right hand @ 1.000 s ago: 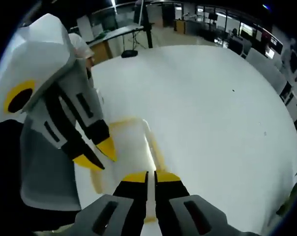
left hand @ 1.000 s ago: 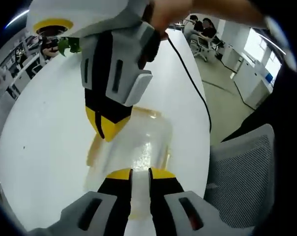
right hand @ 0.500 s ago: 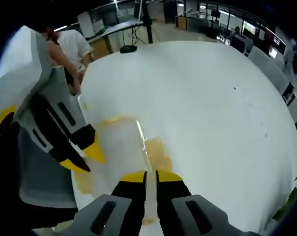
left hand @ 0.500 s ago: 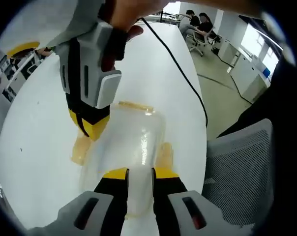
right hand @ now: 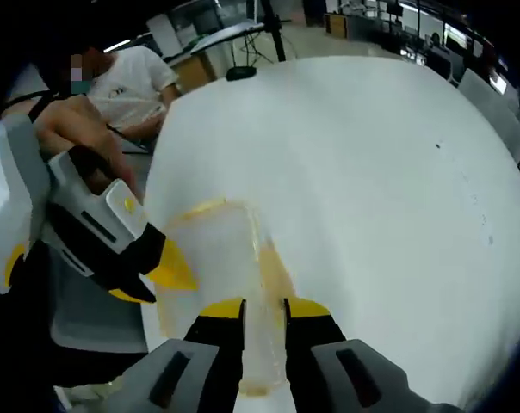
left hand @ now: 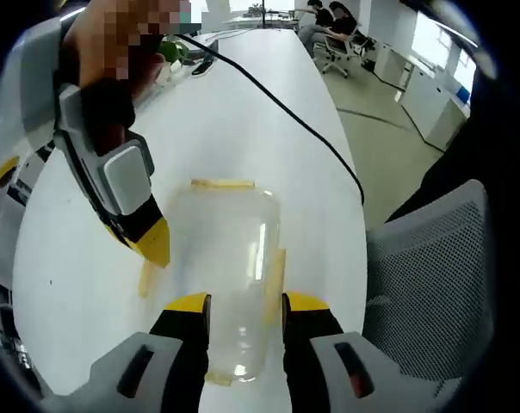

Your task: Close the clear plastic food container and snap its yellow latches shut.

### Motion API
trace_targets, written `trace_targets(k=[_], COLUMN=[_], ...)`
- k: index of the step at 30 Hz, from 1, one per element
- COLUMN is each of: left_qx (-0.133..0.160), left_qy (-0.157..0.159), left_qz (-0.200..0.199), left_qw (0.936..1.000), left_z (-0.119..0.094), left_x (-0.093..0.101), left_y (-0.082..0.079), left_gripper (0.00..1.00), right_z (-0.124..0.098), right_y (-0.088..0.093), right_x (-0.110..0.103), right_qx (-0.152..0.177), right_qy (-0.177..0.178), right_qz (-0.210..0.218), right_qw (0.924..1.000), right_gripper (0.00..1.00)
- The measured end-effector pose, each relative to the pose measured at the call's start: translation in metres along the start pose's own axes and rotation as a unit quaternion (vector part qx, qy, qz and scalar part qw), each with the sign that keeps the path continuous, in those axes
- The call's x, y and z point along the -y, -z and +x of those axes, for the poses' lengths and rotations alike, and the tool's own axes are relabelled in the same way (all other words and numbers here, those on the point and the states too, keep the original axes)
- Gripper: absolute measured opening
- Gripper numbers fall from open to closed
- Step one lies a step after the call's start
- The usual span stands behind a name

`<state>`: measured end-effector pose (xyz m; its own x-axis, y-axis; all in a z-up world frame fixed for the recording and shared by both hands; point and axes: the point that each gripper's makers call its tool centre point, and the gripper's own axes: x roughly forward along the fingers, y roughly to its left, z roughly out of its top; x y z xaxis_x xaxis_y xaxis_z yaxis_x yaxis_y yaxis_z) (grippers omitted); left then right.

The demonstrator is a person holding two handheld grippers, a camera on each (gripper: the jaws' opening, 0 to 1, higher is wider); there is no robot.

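Left gripper view looks down on the clear plastic food container [left hand: 234,275], which lies on the white tabletop [left hand: 260,129] directly ahead of the left hand-held gripper [left hand: 243,303]. That gripper's jaws stand apart, one to each side of the container's near end, gripping nothing that I can make out. The container's long axis runs straight away from this gripper, with one yellow latch [left hand: 221,183] across its far end and others along its long sides. The right hand-held gripper [left hand: 157,245] comes in from the far left, its yellow tips just beside the container's left edge; whether they touch it I cannot tell.

In the right gripper view, the container [right hand: 213,258] sits just ahead of the right hand-held gripper [right hand: 264,308], whose jaws are a little parted and empty, near a side latch [right hand: 273,271]. The left hand-held gripper [right hand: 161,275] points in from the left.

The lid looks to be already seated, so the step in hand is likely snapping the latches. The next move calls for steadying the body with one gripper and pressing a latch down against the wall with the other. How many latches are locked is unclear.
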<state>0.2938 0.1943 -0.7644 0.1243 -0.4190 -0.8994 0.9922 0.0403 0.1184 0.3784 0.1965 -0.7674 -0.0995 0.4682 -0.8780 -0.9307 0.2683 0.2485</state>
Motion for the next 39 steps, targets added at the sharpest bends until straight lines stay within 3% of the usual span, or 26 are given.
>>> trace_targets(k=[6,12,16,32,33,35,38,39], left_qx=[-0.005,-0.013,-0.016,-0.023,-0.021,-0.019,-0.021,-0.027], left_qy=[-0.032,-0.049,-0.047,-0.038,-0.042,-0.037,-0.036,-0.065], left_qz=[0.014,0.02,0.014,0.01,0.018,0.017,0.016,0.063], left_qw=[0.9994,0.9985,0.9987,0.999,0.9987,0.999,0.999,0.9955], left_z=[0.007,0.011,0.01,0.01,0.01,0.01,0.011,0.013], left_x=[-0.002,-0.004,-0.005,-0.006,-0.008,-0.006,-0.006,-0.016], left_y=[-0.004,-0.009,-0.009,-0.011,-0.012,-0.012,-0.013,-0.015], left_gripper=[0.38,0.41,0.4,0.37,0.37,0.36,0.35,0.34], right_z=[0.006,0.007,0.007,0.006,0.007,0.006,0.005,0.005], right_y=[0.0,0.002,0.004,0.007,0.009,0.011,0.011,0.01], right_x=[-0.003,-0.004,-0.004,-0.007,-0.01,-0.008,-0.009,-0.009], right_qx=[-0.032,-0.057,-0.071,-0.078,-0.084,-0.09,-0.095,-0.095], right_qy=[-0.038,-0.053,-0.068,-0.098,-0.103,-0.115,-0.12,-0.119], right_qz=[-0.009,0.004,0.023,0.028,0.06,0.027,0.037,0.038], right_qw=[0.9987,0.997,0.9949,0.9917,0.9893,0.9889,0.9876,0.9876], right_gripper=[0.23,0.23,0.23,0.2,0.19,0.19,0.19,0.18])
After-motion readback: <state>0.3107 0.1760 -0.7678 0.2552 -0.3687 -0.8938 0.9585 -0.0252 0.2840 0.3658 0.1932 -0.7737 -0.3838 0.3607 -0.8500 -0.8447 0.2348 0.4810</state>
